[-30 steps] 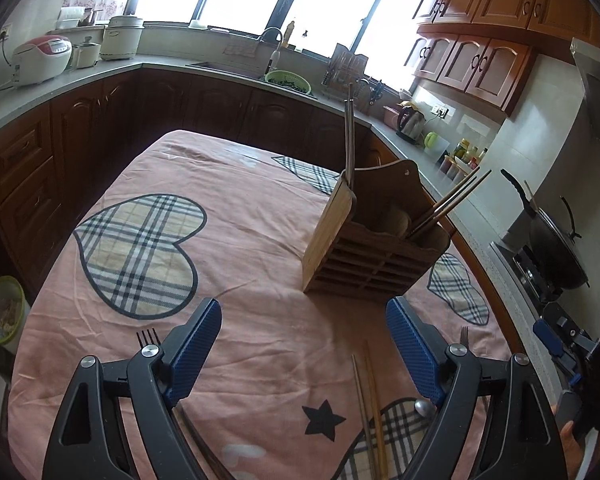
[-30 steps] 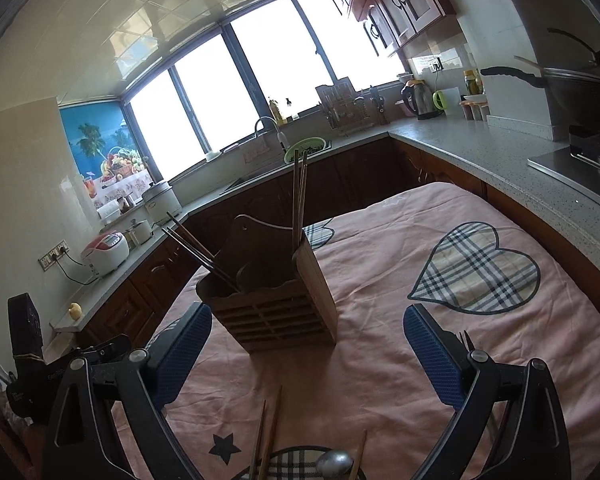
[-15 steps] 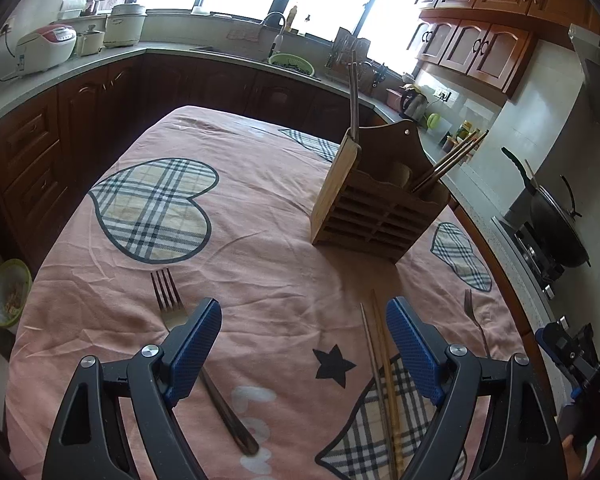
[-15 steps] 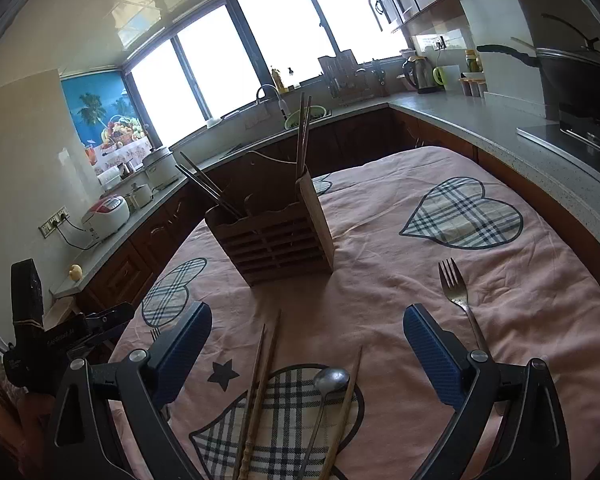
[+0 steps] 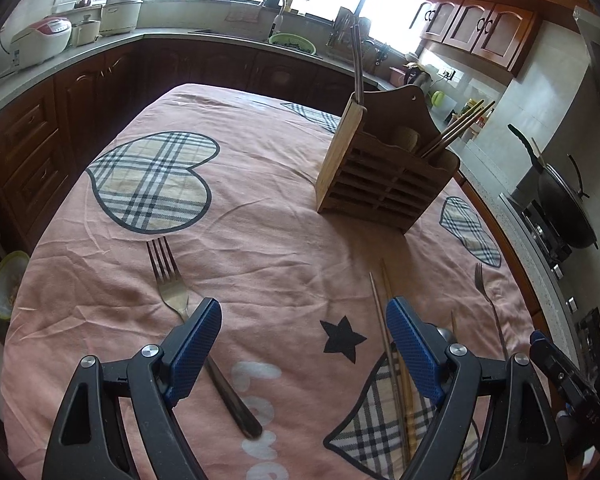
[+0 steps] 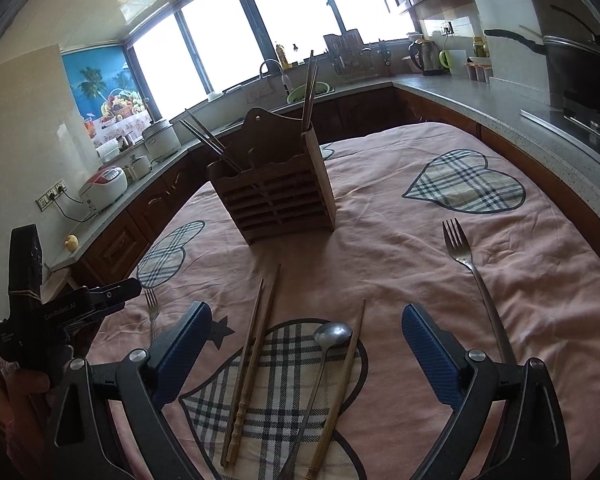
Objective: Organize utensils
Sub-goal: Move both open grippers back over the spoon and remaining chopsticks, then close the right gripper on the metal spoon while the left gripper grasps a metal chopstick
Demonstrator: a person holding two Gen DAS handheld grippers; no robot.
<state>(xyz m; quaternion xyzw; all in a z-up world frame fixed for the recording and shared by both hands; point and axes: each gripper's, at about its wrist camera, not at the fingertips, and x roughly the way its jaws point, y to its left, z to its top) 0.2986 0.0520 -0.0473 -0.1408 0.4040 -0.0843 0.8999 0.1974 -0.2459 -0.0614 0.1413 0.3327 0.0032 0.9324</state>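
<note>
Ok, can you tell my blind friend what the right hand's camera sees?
The open right gripper hovers over a pink tablecloth where chopsticks, a spoon and a fork lie loose. Behind them stands a wooden holder with more chopsticks in it.

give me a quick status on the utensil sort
Left gripper and right gripper open, empty. Forks, spoon, chopsticks loose on cloth. Holder path clear.
</note>
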